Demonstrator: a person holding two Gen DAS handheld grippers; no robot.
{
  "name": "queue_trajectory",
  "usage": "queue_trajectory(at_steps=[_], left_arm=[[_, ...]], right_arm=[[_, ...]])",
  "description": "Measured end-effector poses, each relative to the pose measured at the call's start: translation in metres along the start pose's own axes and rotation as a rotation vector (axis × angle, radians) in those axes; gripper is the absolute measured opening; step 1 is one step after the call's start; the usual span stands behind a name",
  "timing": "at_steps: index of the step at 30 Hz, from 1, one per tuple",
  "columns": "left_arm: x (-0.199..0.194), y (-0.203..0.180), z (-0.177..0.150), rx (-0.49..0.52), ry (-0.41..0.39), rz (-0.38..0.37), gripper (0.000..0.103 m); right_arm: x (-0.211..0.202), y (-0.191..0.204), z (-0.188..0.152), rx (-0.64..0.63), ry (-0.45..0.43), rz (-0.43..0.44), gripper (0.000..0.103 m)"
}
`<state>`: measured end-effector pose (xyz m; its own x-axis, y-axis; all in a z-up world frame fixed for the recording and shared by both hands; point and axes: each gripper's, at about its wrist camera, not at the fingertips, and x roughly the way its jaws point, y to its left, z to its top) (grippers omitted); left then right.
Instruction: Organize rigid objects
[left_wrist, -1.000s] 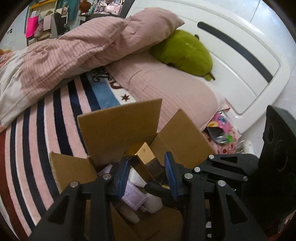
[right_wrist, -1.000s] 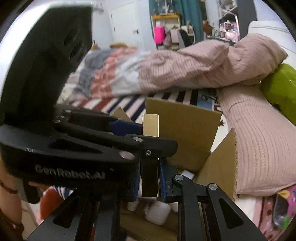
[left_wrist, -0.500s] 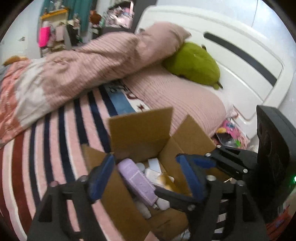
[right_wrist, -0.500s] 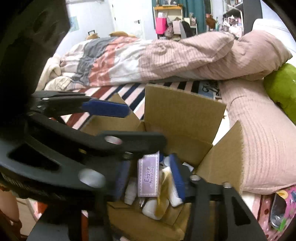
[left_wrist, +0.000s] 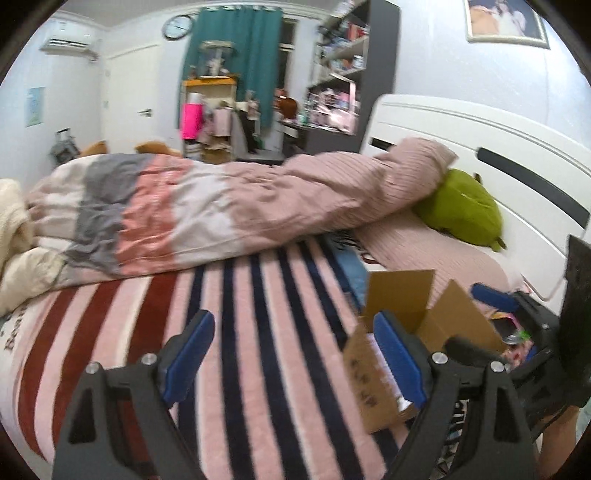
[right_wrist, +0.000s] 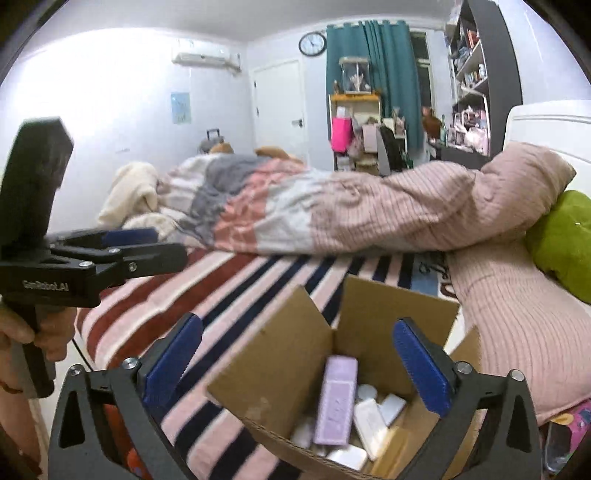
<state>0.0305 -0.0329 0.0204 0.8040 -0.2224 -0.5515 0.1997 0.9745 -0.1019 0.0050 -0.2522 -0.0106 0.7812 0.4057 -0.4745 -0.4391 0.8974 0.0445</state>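
Observation:
An open cardboard box (right_wrist: 280, 354) stands on the striped bedspread and also shows in the left wrist view (left_wrist: 402, 295). Inside it lie a lilac box (right_wrist: 336, 402), several white bottles (right_wrist: 369, 421) and a gold box (right_wrist: 388, 454). My right gripper (right_wrist: 295, 362) is open and empty, raised above the box. My left gripper (left_wrist: 291, 350) is open and empty, over the bedspread to the left of the box; it also shows in the right wrist view (right_wrist: 125, 240). The right gripper shows at the right edge of the left wrist view (left_wrist: 495, 299).
A rolled pink and grey duvet (left_wrist: 221, 210) lies across the bed behind the box. A green plush toy (left_wrist: 461, 210) and a pink pillow (right_wrist: 517, 310) lie by the white headboard (left_wrist: 498, 147). The striped bedspread (left_wrist: 258, 332) spreads to the left of the box.
The gold box held between both grippers a second ago now lies in the cardboard box. Both grippers have opened, lifted and pulled back; the left one has swung left.

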Motion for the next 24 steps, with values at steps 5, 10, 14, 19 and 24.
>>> queue_trajectory(at_steps=[5,10,14,19,24], left_arm=[[-0.009,0.023,-0.011,-0.042,-0.008,0.057,0.086],[-0.012,0.032,-0.017,-0.056,-0.008,0.086,0.086],[-0.013,0.033,-0.018,-0.051,-0.008,0.095,0.086],[-0.013,0.034,-0.018,-0.05,-0.007,0.098,0.086],[-0.014,0.035,-0.019,-0.047,-0.009,0.105,0.086]], right_arm=[[-0.004,0.009,0.005,0.0,-0.041,-0.015,0.103],[-0.001,0.016,0.004,-0.017,-0.015,-0.003,0.103],[0.001,0.02,0.001,-0.036,-0.005,-0.016,0.103],[0.002,0.019,-0.001,-0.032,-0.001,-0.016,0.103],[0.003,0.017,-0.004,-0.024,0.001,-0.009,0.103]])
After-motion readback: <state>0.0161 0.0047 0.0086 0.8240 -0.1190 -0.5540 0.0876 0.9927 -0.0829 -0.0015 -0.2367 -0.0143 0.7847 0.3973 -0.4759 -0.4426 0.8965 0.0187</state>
